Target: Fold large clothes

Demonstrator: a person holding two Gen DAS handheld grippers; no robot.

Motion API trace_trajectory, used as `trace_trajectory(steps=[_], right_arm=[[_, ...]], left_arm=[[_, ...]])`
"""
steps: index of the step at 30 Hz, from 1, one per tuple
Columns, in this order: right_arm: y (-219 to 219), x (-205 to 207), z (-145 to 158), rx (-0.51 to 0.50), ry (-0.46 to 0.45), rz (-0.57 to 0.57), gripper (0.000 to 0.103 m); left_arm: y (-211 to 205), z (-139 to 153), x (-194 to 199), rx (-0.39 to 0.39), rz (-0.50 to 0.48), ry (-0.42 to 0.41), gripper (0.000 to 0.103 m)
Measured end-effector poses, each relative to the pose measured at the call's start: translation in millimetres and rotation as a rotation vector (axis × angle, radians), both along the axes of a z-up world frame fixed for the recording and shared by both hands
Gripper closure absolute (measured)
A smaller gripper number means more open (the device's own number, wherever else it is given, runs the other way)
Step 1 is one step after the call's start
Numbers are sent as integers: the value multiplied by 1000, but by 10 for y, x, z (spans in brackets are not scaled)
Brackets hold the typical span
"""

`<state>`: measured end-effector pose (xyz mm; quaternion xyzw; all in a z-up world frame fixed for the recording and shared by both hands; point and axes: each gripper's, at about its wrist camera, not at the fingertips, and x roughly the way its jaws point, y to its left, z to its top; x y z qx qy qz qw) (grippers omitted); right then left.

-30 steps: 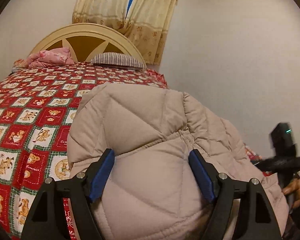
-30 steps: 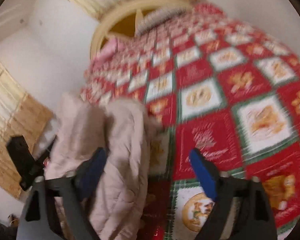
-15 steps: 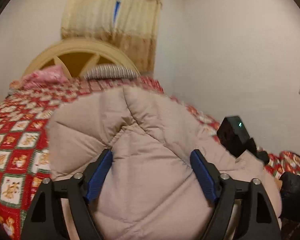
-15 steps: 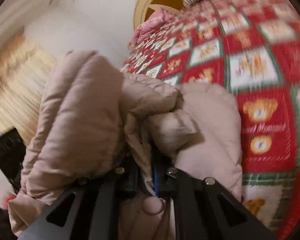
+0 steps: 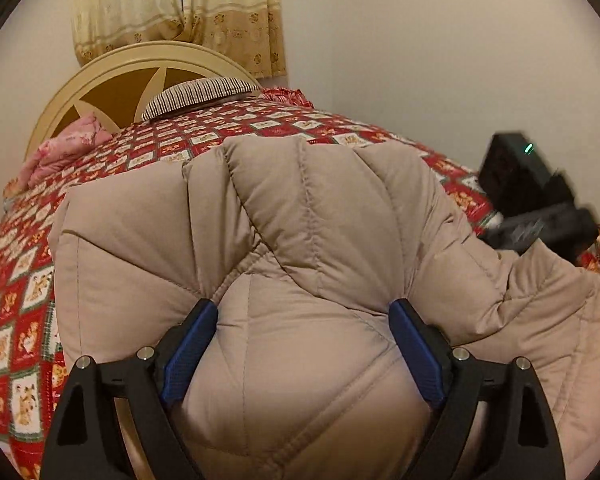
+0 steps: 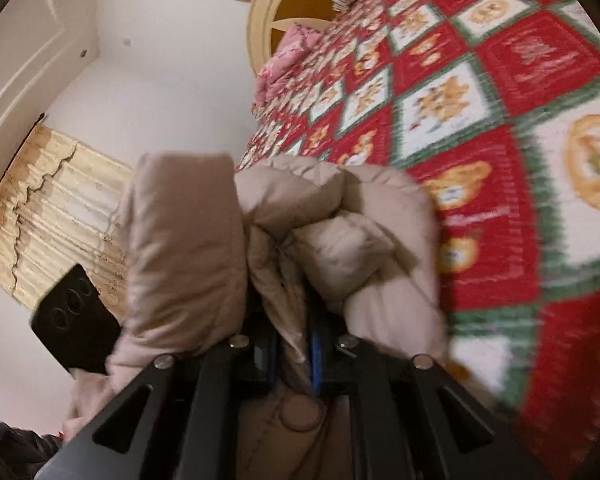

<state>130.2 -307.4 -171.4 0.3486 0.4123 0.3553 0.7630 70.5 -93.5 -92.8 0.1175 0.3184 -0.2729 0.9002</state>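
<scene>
A beige quilted puffer jacket (image 5: 300,240) is bunched up above the red patchwork bedspread (image 5: 16,280). My left gripper (image 5: 303,320) has its blue fingers (image 5: 188,348) spread wide, with the padded jacket bulging between them. In the right wrist view, my right gripper (image 6: 290,320) is shut on a fold of the jacket (image 6: 300,220), which bulges up around the jaws. The right gripper also shows as a black shape at the right edge of the left wrist view (image 5: 532,200). The left gripper's black body shows at the left of the right wrist view (image 6: 74,320).
The bed has a cream headboard (image 5: 132,76), a striped pillow (image 5: 200,94) and a pink pillow (image 5: 68,148). A yellow curtain (image 5: 180,12) hangs behind the headboard. A white wall (image 5: 440,60) runs along the bed's far side.
My right gripper went from open to shut on a jacket fold and now lifts it. The left gripper stayed wide around the jacket while the view shifted.
</scene>
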Motion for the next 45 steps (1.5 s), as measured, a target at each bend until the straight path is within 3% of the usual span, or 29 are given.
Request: trace_trajectory(steps=[1,2,4,7,10,13,15,18,22,23,25,26,29,32,34,36,39,40,42,45], right_arm=[[-72,-50,32,-1,14,-24,77],[-191,-147,127,-24,8,-77,55],[-333,-353,328,-100,-56,-143,28],[-352,-651,802,-225,-167,-161,24],[-218,-770,1102,-242,-208,-151,2],[100,-693,1252,-337,-210,-123,0],[247,-595,1187,-429,-165,-135,0],[352,-485,959,-457,-101,-131,0],[395,-476,584,-509,-36,-87,0],[324,-479,477,-471,-4,-105,0],[144,-454,173,-275,78,-104,0],[95,-472,96,-229,55,-107,0],[192,-536,148,-313,-18,-80,0],[168,-569,129,-313,-47,-71,0],[159,-611,123,-309,-78,-69,0],[174,-650,118,-311,-105,-60,1],[281,-632,148,-305,-118,-18,5],[296,-628,142,-299,-120,-8,6],[319,-614,116,-293,-120,-7,6],[306,-593,88,-279,-106,-3,6]], left_arm=[[3,-10,0,5,0,-2,16],[8,-15,1,7,0,-2,16],[-9,-27,7,19,2,-2,16],[-62,-48,-33,48,6,-17,15],[-79,-52,-66,57,9,-33,15],[-26,-40,-122,40,15,-57,15],[-15,-36,-162,40,18,-74,15],[12,-27,-171,30,19,-84,15],[136,-6,-193,-53,-2,-88,15],[186,7,-205,-90,-17,-90,15],[388,49,-213,-221,-50,-70,15],[485,60,-203,-281,-55,-51,15],[874,103,-172,-464,-20,37,15],[1456,164,-305,-659,129,81,15],[1725,130,-372,-678,262,86,15],[1820,23,-352,-661,322,121,15],[1606,-269,-203,-676,239,294,14],[1492,-342,-197,-682,218,305,6],[1296,-392,-164,-652,205,280,2],[1323,-553,25,-734,177,403,1]])
